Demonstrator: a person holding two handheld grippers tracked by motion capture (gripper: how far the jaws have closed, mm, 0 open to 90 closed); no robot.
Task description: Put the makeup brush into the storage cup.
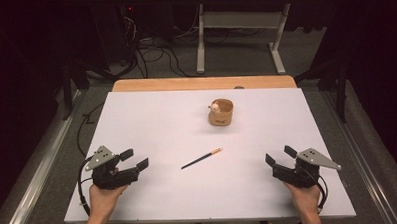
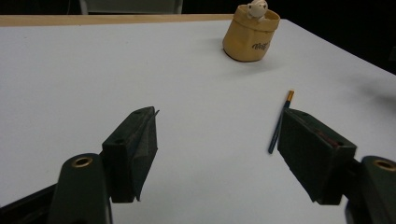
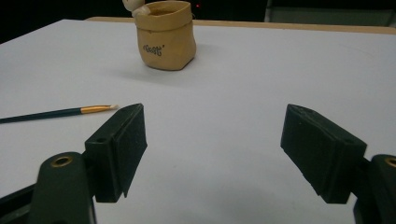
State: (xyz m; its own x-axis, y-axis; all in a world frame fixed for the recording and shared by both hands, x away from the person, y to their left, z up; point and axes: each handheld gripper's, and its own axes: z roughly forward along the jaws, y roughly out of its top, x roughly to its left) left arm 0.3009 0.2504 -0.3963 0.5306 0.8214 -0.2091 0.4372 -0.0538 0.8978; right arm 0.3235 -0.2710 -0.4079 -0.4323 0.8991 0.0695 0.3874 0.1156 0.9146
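The brush (image 1: 202, 159) lies flat on the white tabletop (image 1: 152, 123), between the left claw (image 1: 133, 161) and the right claw (image 1: 279, 156), and both claws are wide with nothing in them. To pick it up well, I think one claw should come down over its thin middle and squeeze softly. A tan pot (image 1: 220, 112) stands farther back, and the room is dark.

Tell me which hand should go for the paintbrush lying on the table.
Left, narrowly. The paintbrush lies between both open tongs, its dark handle end pointing toward the left tongs and seemingly a little nearer them than its bristle tip is to the right tongs. Neither holds anything.
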